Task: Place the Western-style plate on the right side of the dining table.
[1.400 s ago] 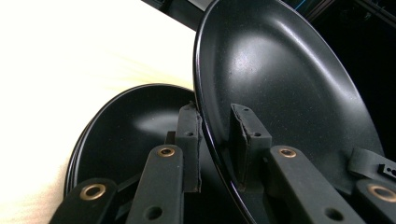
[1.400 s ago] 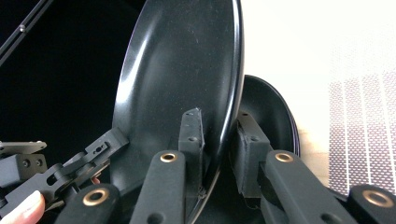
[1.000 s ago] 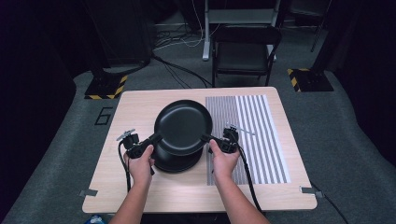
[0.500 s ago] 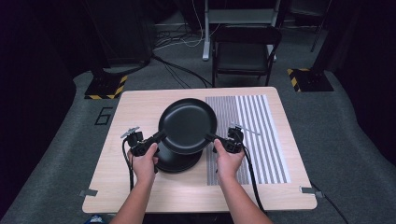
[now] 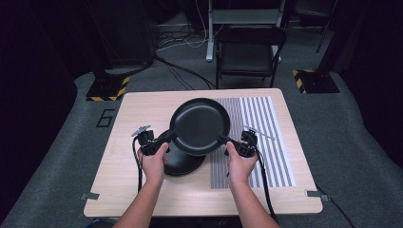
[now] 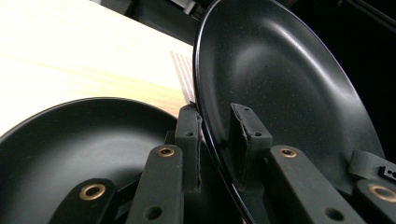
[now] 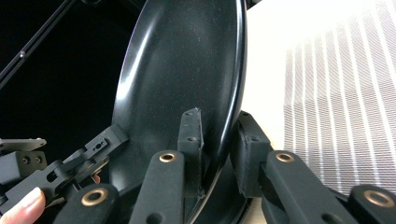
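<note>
Fingers of left gripper (image 5: pixel 167 137) and right gripper (image 5: pixel 227 141) pinch opposite rims of upper black plate (image 5: pixel 200 125), centre frame. Rigid, glossy, slippery; rim grip best.

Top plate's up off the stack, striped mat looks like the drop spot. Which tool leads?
Probably right: the right tool grips the top plate on the side by the striped mat; the left tool is over the lower plate.

Upper plate (image 5: pixel 200 125) carried right, apparently slightly higher, off lower plate (image 5: pixel 183 161).
</note>
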Tool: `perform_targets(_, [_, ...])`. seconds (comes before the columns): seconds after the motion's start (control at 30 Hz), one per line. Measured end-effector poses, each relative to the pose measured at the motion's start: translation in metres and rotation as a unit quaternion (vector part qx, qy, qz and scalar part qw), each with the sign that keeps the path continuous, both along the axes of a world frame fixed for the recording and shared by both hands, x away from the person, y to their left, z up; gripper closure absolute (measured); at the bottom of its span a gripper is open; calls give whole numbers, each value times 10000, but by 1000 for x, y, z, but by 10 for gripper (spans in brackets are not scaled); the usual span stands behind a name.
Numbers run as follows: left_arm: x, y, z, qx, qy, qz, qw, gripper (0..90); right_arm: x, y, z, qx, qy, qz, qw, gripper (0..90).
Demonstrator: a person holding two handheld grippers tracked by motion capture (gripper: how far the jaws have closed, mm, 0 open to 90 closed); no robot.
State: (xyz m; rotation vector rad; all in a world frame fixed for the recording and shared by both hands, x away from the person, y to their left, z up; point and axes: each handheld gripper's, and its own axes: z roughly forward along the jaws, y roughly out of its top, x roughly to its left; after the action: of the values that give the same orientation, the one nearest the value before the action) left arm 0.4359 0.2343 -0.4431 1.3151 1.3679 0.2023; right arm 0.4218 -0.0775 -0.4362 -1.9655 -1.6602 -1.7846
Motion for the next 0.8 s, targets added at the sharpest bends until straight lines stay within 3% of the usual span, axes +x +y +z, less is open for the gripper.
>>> perform_targets(0.4, [9, -27, 7, 26, -57, -401, 9992, 744, -13, -27, 7, -27, -92, -307, 9995, 747])
perform_targets(0.8, [15, -51, 11, 7, -107, -649, 9978, 745, -24, -49, 10, -1, -107, -535, 9985, 743])
